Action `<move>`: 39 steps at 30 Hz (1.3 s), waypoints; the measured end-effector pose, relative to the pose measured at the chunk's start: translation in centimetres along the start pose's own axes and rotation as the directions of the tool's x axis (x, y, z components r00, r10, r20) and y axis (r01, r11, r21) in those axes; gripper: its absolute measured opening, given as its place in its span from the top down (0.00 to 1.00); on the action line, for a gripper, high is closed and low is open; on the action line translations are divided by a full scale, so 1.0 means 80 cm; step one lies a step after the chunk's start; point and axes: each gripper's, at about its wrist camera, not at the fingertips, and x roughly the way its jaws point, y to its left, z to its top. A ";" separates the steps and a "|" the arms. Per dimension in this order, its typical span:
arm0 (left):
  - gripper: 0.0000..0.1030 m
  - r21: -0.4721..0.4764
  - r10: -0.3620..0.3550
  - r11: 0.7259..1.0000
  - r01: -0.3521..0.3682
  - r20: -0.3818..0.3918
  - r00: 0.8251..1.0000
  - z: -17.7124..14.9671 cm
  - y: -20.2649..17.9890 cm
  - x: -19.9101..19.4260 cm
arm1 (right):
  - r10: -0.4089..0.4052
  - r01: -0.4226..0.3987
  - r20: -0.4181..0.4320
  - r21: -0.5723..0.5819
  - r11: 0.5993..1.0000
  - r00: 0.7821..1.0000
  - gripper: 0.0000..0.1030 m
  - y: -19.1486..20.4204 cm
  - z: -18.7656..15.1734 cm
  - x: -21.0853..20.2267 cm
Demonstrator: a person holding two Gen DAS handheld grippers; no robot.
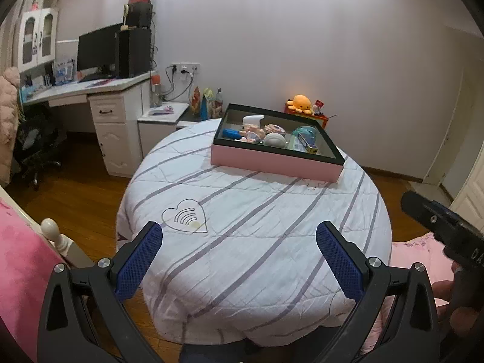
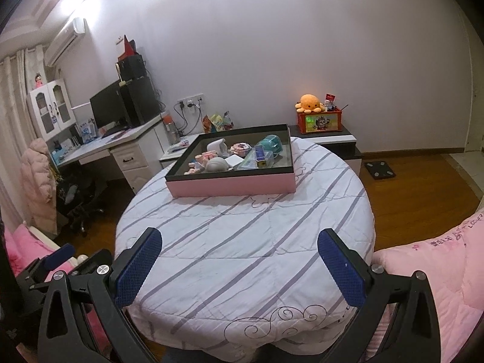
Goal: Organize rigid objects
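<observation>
A pink box with a black rim (image 1: 272, 163) (image 2: 233, 185) stands on the far side of a round table covered with a white striped cloth (image 1: 242, 242) (image 2: 242, 242). Inside lie several small items: a teal cup (image 2: 270, 143), a grey round object (image 1: 274, 140) (image 2: 217, 164), a blue object (image 1: 231, 134), a white device (image 1: 252, 119) (image 2: 217, 146), and a blue-yellow carton (image 2: 260, 155). My left gripper (image 1: 239, 243) is open and empty above the near table edge. My right gripper (image 2: 239, 251) is open and empty likewise.
A white desk with a monitor (image 1: 96, 48) (image 2: 107, 106) stands at the left, with a black chair (image 1: 36, 142) by it. An orange plush octopus (image 2: 311, 103) sits on a red box (image 2: 320, 122). Pink bedding (image 2: 432, 272) lies at the right. The floor is wood.
</observation>
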 end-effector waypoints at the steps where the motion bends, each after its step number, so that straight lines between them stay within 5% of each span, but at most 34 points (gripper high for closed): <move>1: 0.00 -0.004 -0.004 1.000 0.004 -0.008 1.000 0.001 0.002 0.007 | -0.009 0.009 -0.006 -0.005 1.000 1.000 0.00 0.002 0.001 0.004; 17: 0.00 0.027 -0.039 0.999 0.041 -0.065 0.997 0.029 0.017 0.060 | -0.139 0.139 -0.041 -0.018 0.990 0.989 0.00 0.018 0.008 0.031; 30: 0.00 0.000 0.064 0.998 -0.064 -0.030 0.998 0.031 0.003 0.031 | -0.057 0.055 -0.016 -0.071 0.996 0.998 0.00 0.017 0.015 0.018; 39: 0.00 0.108 0.155 0.982 -0.154 0.003 0.988 0.030 -0.033 0.008 | 0.001 -0.002 0.004 0.027 1.000 1.000 0.00 -0.018 0.012 0.013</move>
